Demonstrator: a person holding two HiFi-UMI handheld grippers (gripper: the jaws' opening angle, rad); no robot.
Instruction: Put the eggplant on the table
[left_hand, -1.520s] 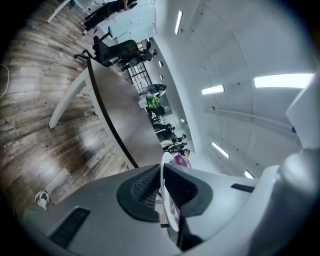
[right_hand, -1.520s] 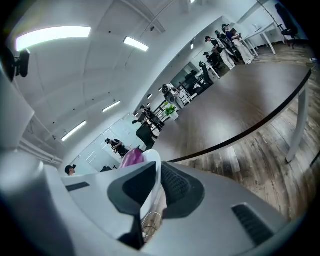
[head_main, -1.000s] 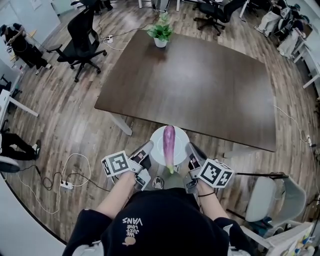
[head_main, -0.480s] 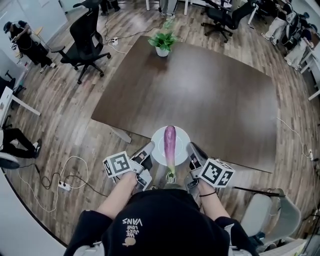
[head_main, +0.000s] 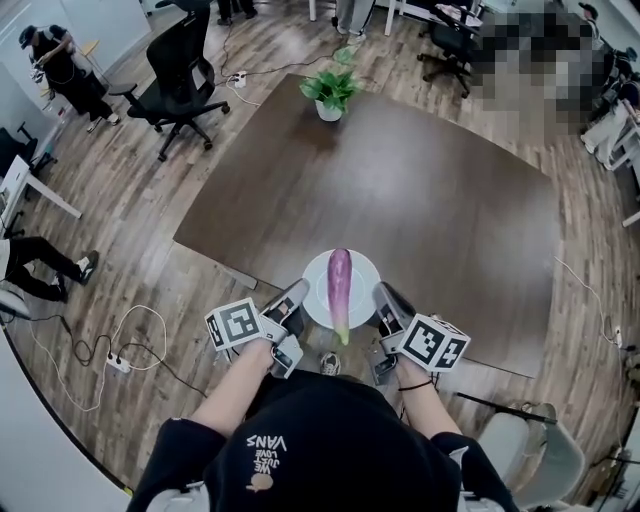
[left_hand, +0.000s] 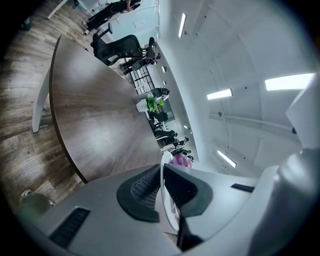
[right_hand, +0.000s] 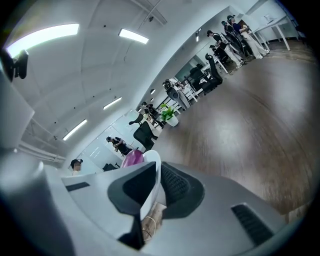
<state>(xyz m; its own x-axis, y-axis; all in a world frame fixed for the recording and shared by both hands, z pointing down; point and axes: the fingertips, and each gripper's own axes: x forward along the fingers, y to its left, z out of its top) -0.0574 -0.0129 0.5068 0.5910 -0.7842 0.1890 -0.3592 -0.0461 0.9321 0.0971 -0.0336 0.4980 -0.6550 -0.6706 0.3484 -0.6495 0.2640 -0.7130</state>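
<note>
**Item: eggplant on plate, carried between two grippers at the table's near edge**

Principal object. One eggplant (head_main: 340, 285), long and slender, with glossy violet skin and a paler streak of sheen along its length. I note a green stem cap at the end nearest the person. It lies lengthwise across the middle of a round white plate (head_main: 315, 295), and the stem end pokes just past the plate's near rim. In both gripper views it shows as a pink-purple bulge above the plate's edge.

Location. The eggplant rests on the plate, not on the table (head_main: 430, 190). From the head view, the plate overlaps the near edge of the dark brown tabletop.

Left gripper (head_main: 296, 296). I read its jaws as nearly together and pinched on the plate's left rim. The thin white edge runs straight between the ribbed black pads. Its marker cube (head_main: 233, 326) sits behind the jaws, over the forearm.

Right gripper (head_main: 384, 300). Its jaws are likewise drawn close and clamped on the right rim, directly opposite the left gripper. Its marker cube (head_main: 435, 343) trails behind.

Surroundings. A potted plant (head_main: 330, 90) with green leaves and a white pot stands at the table's far end. A black office chair (head_main: 185, 75) stands on the wood floor (head_main: 130, 210) at far left. A power strip (head_main: 116, 364) with looped cables lies on the floor at near left.
</note>
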